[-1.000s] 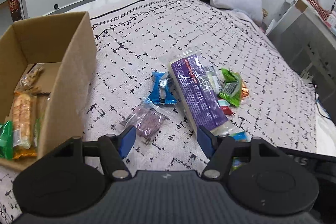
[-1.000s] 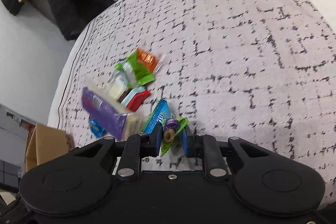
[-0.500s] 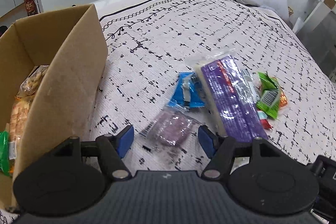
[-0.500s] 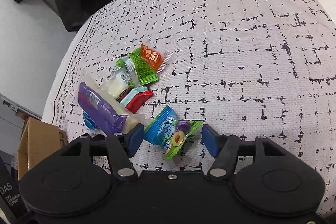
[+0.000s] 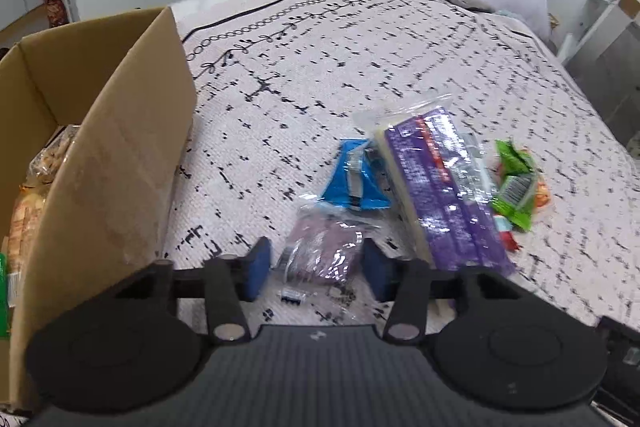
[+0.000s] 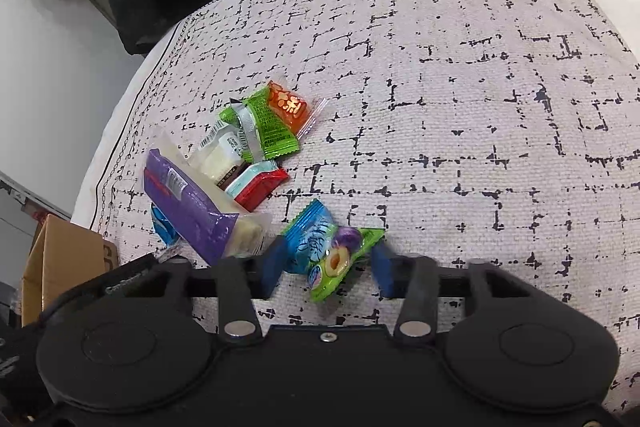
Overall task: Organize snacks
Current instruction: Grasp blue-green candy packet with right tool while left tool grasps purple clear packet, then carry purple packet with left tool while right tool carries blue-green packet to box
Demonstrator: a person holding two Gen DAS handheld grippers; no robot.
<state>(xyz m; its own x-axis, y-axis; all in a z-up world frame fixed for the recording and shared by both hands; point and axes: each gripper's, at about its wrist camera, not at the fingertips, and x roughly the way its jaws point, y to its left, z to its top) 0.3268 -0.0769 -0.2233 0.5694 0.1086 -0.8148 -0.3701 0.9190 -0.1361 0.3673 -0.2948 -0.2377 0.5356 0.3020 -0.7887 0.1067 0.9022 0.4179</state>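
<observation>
left gripper: wide, straddling purple packet | right gripper: wide around plum candy bag | box at 9 o'clock, cut off | labels blurred, unreadable

1. The left gripper has a black body with two round discs, a ribbed grey centre panel, blue pads and a silver rivet on each finger link.
2. The right gripper is black too, with blue pads, silver rivets and one centre screw.
</observation>
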